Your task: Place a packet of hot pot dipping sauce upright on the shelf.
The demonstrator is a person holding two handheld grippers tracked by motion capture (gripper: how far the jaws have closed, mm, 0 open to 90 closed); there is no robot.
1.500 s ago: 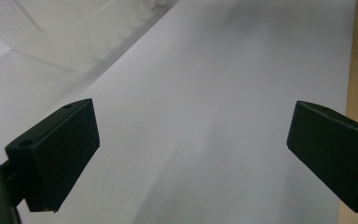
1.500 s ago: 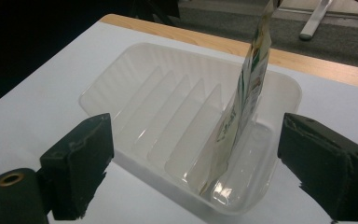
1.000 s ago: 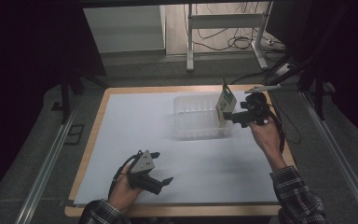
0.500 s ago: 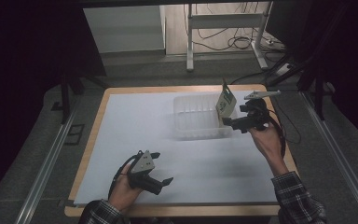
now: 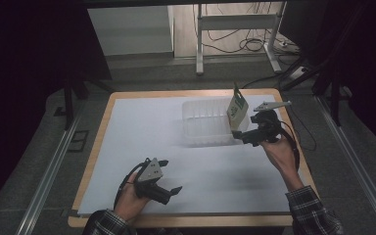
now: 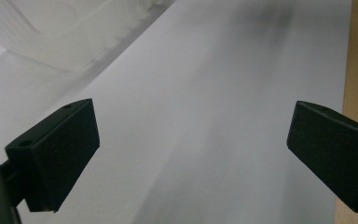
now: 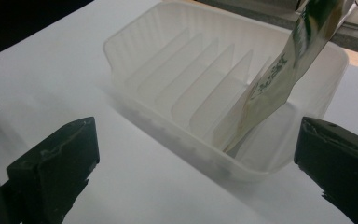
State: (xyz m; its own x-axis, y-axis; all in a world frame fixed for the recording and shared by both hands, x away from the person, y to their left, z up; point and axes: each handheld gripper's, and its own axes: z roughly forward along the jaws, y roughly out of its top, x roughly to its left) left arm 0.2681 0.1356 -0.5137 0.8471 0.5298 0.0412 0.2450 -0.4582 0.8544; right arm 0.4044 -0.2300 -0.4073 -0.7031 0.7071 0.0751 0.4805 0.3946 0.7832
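A clear plastic tray point(image 5: 208, 122) with upright dividers sits on the white sheet point(image 5: 127, 132) that covers the wooden worktop point(image 5: 103, 117), out toward one o'clock from the sheet's middle. A green-and-white packet point(image 5: 236, 110) stands tilted in the tray's right-hand end, its lower edge down in the last slot and its top leaning up and away over the rim; in the right gripper view the packet point(image 7: 279, 74) rests against the last divider of the tray point(image 7: 177, 88).

The right gripper point(image 5: 242, 137) hangs just beside the tray at about three o'clock of it, held by the person's right hand point(image 5: 279, 152). Its fingers are spread wide with nothing between them, clear of the packet.

The left gripper point(image 5: 169, 188) lies low over the sheet at about seven o'clock, well apart from the tray, in the person's left hand point(image 5: 129, 203). Its fingers are also wide apart, over bare white sheet, with the tray's corner point(image 6: 65, 32) farther off.
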